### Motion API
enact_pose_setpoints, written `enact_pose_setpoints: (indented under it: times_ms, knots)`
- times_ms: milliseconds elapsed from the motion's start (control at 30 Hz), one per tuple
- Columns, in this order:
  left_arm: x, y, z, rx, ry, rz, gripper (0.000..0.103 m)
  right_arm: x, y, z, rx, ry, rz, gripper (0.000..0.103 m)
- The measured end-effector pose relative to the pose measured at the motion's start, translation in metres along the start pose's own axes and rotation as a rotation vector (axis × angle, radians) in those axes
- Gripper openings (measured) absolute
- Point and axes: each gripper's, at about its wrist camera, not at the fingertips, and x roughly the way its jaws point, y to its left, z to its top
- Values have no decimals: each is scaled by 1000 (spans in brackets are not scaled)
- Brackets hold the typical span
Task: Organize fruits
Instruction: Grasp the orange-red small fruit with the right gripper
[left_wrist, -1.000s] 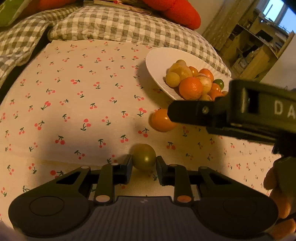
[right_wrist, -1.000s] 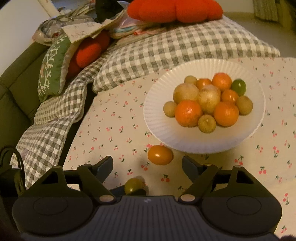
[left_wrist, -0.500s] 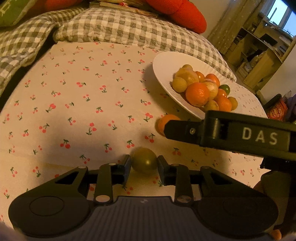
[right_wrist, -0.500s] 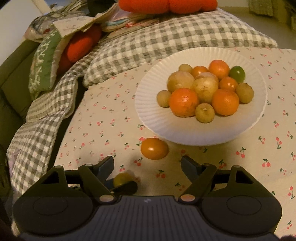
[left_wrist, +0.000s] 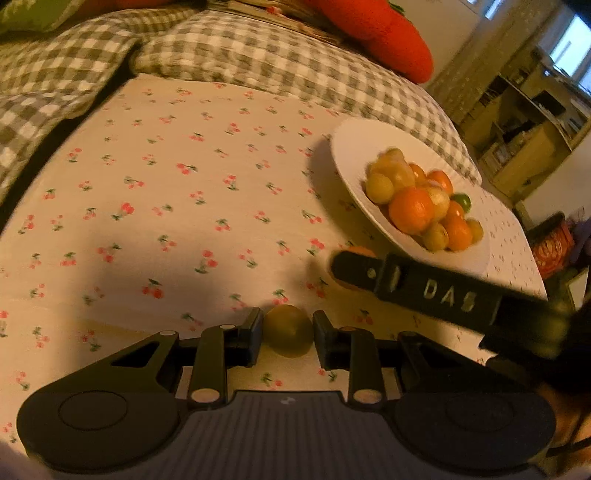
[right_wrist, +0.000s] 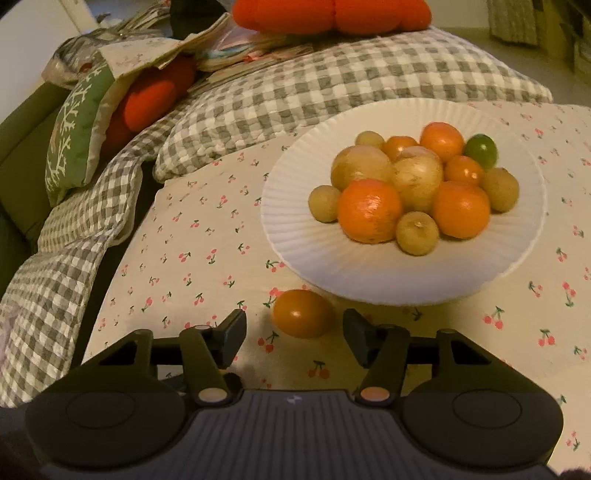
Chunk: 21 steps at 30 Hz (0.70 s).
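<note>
My left gripper (left_wrist: 288, 332) tilts down at the near edge, its jaws nearly closed and closing, with the two pads pressing a small green fruit (left_wrist: 288, 329) from left and right. My right gripper (right_wrist: 294, 332) angles down to its right; its jaws are closing around an orange tomato (right_wrist: 302, 313), small gaps showing on both sides.

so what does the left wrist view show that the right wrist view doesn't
Only the left wrist view: the left gripper around a small green fruit, and the right gripper's finger seen from the side.

Only the right wrist view: the right gripper, jaws closing, the pads not yet touching the orange tomato, and a green patterned cushion.

Both: the white plate of piled fruit and the cherry-print cloth.
</note>
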Motion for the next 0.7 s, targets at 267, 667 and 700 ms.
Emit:
enact_pose_setpoints:
  times_ms: [267, 667, 700]
  knots:
    - [-1, 12, 3, -41, 18, 32, 15, 12, 8, -4, -82, -42, -56, 37]
    - [-6, 17, 9, -64, 2, 32, 15, 6, 15, 0, -86, -39, -18, 33]
    - [-7, 18, 10, -67, 0, 31, 15, 4, 14, 1, -75, -37, -9, 33]
